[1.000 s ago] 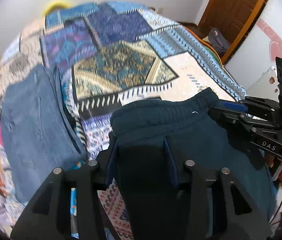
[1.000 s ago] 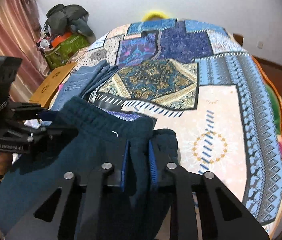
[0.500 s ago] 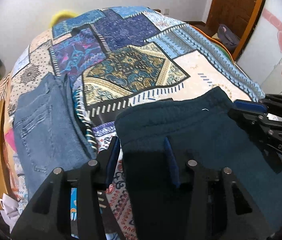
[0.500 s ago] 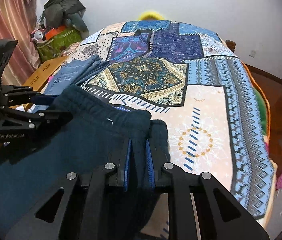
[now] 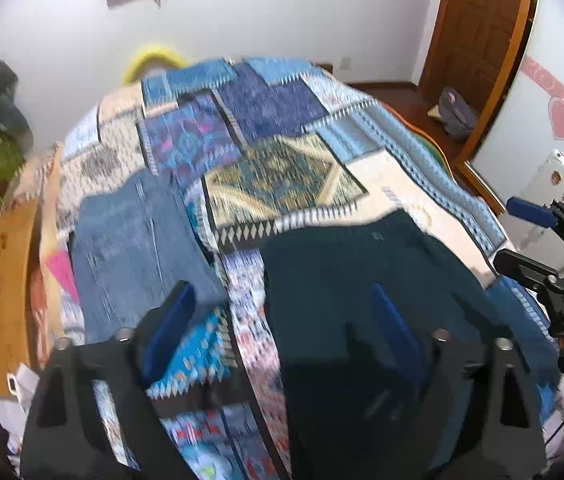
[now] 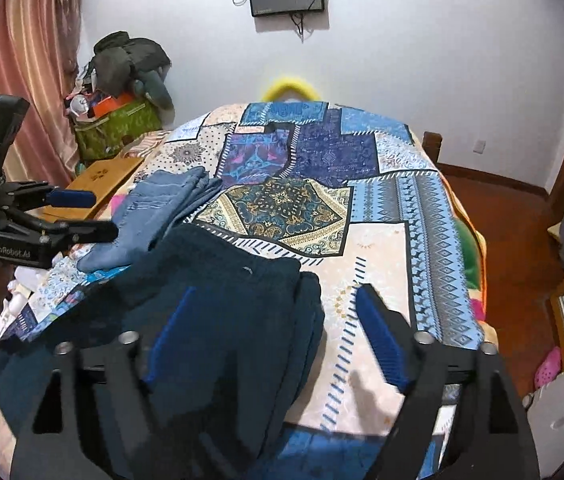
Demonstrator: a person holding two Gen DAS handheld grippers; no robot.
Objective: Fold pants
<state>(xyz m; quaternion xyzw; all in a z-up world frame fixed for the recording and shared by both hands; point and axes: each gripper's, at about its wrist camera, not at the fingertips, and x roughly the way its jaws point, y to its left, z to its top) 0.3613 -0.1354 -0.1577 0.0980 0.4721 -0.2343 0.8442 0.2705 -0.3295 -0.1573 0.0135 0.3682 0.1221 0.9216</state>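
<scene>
Dark teal pants (image 5: 361, 280) lie on the patchwork bedspread (image 5: 266, 128) at the near edge of the bed, waistband away from me; they also show in the right wrist view (image 6: 218, 292). My left gripper (image 5: 282, 316) is open and empty above their left edge. My right gripper (image 6: 278, 320) is open and empty above their right edge. Each gripper shows from the side in the other's view, open: the right gripper (image 5: 529, 232) and the left gripper (image 6: 82, 216).
Folded blue jeans (image 5: 134, 232) lie on the bed left of the teal pants, also in the right wrist view (image 6: 158, 208). A wooden board (image 6: 98, 184) and a green bag (image 6: 118, 124) stand left of the bed. A door (image 5: 477, 24) is at the right.
Both grippers have opened and let go of the teal pants, which now lie on the bed. Both have pulled back and up.
</scene>
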